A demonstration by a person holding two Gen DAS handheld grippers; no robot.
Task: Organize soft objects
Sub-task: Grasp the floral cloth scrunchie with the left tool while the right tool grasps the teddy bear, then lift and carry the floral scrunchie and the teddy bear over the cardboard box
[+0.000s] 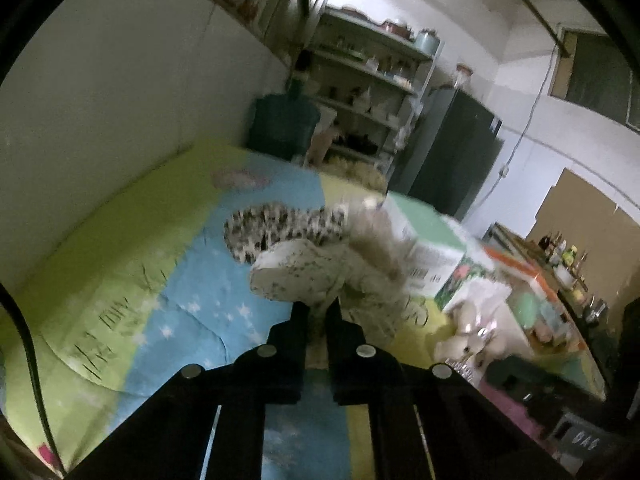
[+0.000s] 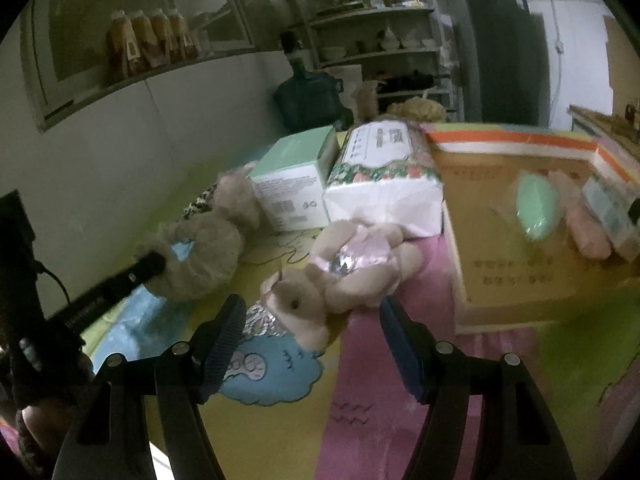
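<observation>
A beige plush bear (image 1: 360, 264) with a speckled white foot sole lies on the colourful play mat (image 1: 120, 280), next to a leopard-print soft piece (image 1: 272, 228). My left gripper (image 1: 318, 306) is shut on the bear's leg. In the right wrist view the same gripper (image 2: 160, 264) clamps the bear (image 2: 208, 248) from the left. A second plush toy (image 2: 352, 272) in a pink dress lies face up just beyond my right gripper (image 2: 314, 320). That gripper is open, its fingers on either side of the toy's head without touching it.
A mint-and-white box (image 2: 292, 184) and a tissue pack (image 2: 384, 184) stand behind the toys. A cardboard box (image 2: 520, 264) at the right holds green and pink soft items. The wall (image 2: 100, 160) runs along the left. A water jug (image 2: 308, 100) and shelves (image 2: 376, 40) stand at the back.
</observation>
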